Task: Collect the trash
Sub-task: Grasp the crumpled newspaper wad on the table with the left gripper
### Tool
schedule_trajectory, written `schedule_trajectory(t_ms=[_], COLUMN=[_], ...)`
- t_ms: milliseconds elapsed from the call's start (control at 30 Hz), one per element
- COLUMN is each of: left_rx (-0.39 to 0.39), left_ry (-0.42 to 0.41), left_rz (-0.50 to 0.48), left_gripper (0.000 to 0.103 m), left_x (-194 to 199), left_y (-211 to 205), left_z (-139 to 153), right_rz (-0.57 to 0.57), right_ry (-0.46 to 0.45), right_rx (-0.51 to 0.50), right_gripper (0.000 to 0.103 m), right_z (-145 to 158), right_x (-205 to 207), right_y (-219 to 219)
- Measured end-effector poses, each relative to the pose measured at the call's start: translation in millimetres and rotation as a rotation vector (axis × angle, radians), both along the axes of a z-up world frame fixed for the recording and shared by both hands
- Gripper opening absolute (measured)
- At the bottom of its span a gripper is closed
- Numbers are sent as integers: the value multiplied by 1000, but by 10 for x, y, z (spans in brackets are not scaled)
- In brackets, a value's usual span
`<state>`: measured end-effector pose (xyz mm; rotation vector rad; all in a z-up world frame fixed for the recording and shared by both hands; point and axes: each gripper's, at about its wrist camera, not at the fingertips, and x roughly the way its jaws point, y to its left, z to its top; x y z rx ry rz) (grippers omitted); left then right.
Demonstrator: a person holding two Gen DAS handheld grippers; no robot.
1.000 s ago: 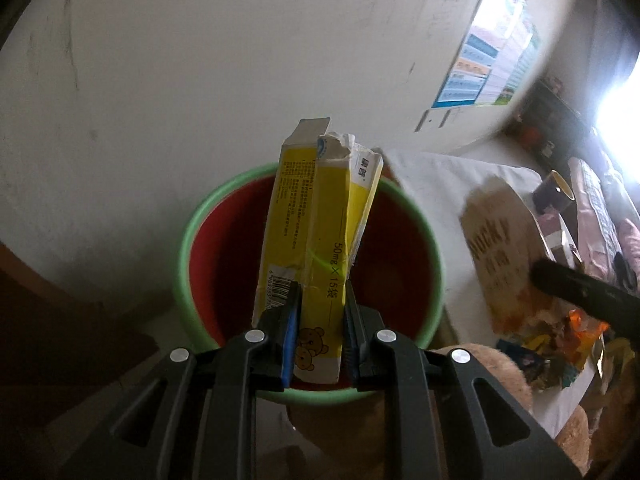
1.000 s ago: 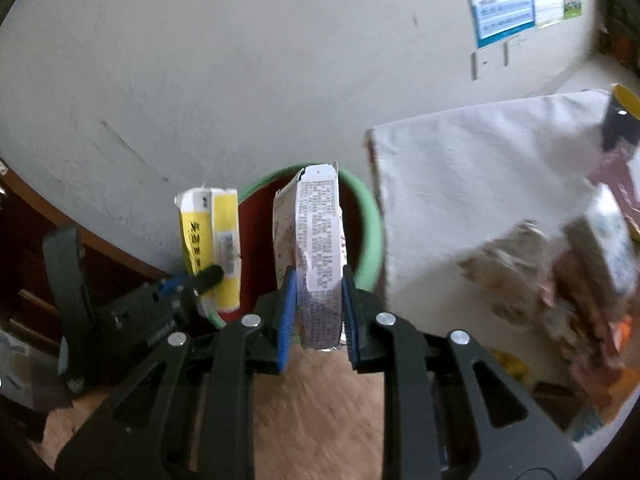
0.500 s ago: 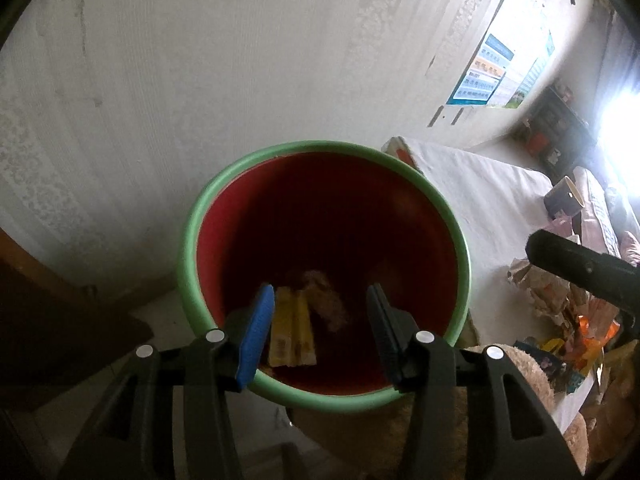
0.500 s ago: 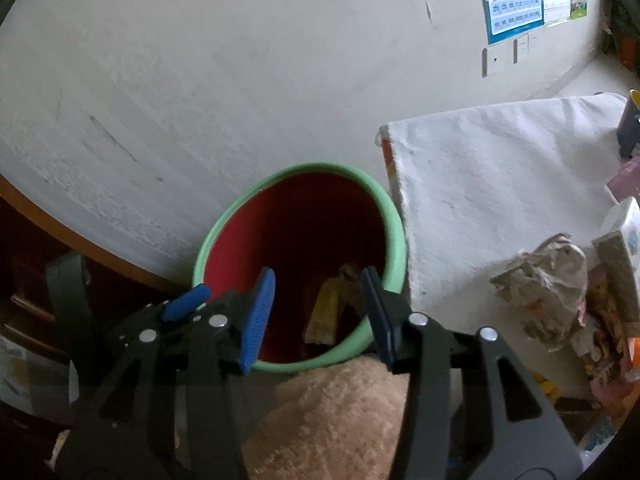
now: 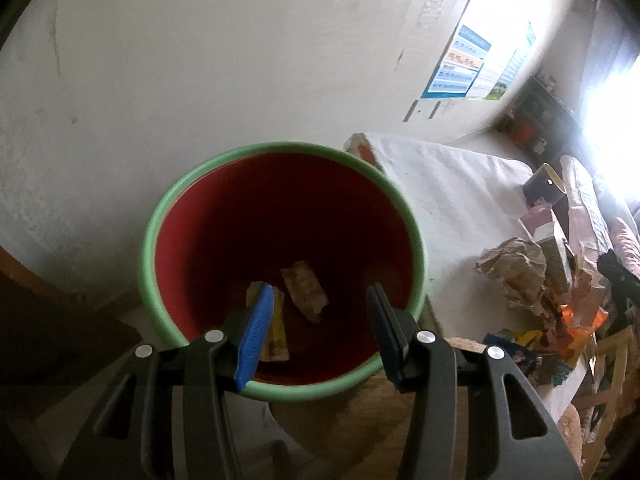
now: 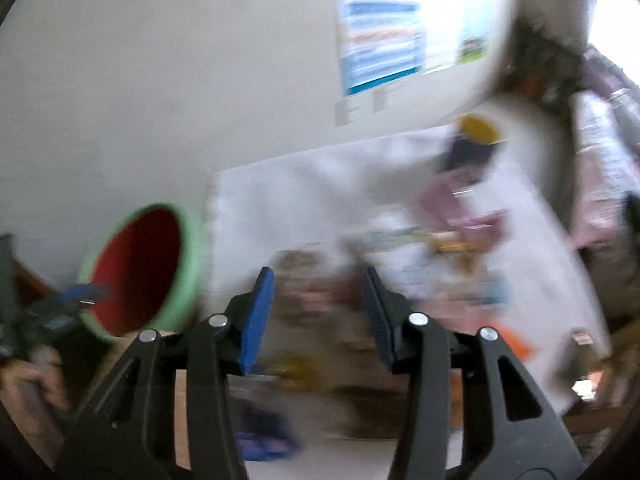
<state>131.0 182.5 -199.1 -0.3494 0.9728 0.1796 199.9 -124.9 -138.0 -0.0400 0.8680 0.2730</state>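
White cloth covered the table just right of the red, green-rimmed bucket. Crumpled trash lay on it. Two cartons sat inside the bucket. Left tongs gaped empty above the bucket; right tongs were opening, empty.

Two wrist cameras, each looking forward and down along its own tongs.

The left view sits close above the bin, looking steeply into its red inside, with the left tongs at 6 o'clock and the cloth-covered surface running off toward 3 o'clock. The right view, blurred, faces the same surface from farther back, its right tongs at 6 o'clock and the bin at 9 o'clock. Both views share the bin, the surface, the white wall and the poster toward 1 o'clock.
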Motion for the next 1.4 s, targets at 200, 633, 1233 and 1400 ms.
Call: schedule_trajectory(t_ms=[200, 633, 1233, 1400], left_rx=[20, 14, -58, -93], left_ry=[-13, -28, 113, 140], left_rz=[-54, -234, -357, -332], left_gripper=[47, 47, 56, 50], left_x=[-8, 160, 1290, 1333], left_y=[-204, -953, -1863, -1820], left_z=[97, 254, -267, -407], right_rz=[-104, -152, -172, -163], right_ry=[12, 24, -4, -3], right_rx=[-107, 57, 217, 222], right_gripper=[52, 17, 17, 17], right_z=[-295, -305, -148, -163], right_x=[34, -93, -647, -671], right_y=[-473, -816, -1017, -1004])
